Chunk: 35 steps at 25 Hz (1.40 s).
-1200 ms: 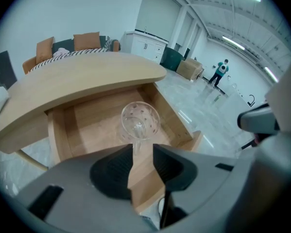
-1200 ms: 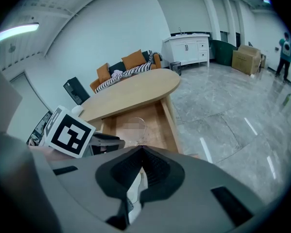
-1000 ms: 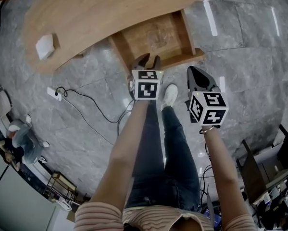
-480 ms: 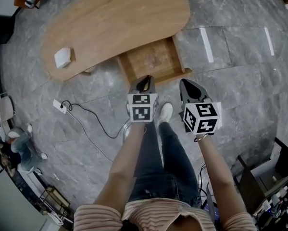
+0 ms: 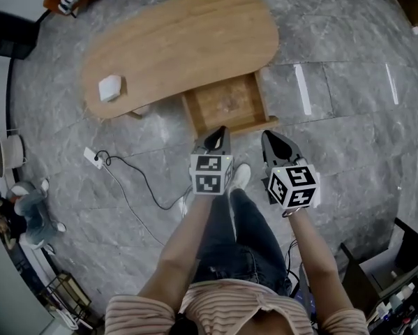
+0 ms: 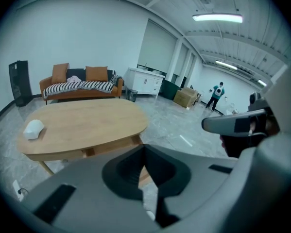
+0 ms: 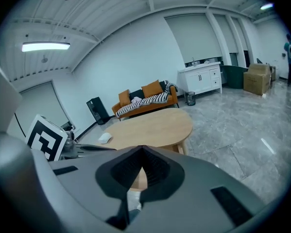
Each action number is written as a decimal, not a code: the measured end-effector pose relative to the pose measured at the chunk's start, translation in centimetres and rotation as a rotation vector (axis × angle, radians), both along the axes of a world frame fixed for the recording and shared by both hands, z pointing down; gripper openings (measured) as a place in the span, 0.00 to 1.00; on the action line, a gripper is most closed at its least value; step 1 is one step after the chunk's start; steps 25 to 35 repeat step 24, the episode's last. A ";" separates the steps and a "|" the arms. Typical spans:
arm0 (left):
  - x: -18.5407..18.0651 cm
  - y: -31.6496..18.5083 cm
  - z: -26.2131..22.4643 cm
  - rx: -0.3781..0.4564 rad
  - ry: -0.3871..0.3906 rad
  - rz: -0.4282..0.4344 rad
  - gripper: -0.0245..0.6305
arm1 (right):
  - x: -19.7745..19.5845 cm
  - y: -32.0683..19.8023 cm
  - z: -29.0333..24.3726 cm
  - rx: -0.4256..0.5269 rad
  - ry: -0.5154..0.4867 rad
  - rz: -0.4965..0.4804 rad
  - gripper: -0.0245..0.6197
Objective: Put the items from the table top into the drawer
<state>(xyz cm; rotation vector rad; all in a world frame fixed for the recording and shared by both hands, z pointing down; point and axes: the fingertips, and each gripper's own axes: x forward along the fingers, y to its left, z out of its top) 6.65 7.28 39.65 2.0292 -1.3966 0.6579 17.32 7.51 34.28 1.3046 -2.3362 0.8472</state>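
The white box is seen ahead-left, nearest the left tool, just squeezed together empty; the right tool is pressed together too.

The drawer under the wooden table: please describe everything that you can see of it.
The drawer is a shallow rectangular box of light brown wood, much like the oval table above it. It stands pulled far out from under the table's near edge, toward the person, level and open on top. Low walls run round a flat bottom, and the front board looks a little wider than the box. Inside, only bare wood grain shows; no item seems to lie in it.
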 end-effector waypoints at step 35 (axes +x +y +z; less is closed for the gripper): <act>-1.1 3.7 -14.9 0.315 0.002 0.016 0.06 | -0.1 2.6 -12.8 0.272 -0.098 0.036 0.05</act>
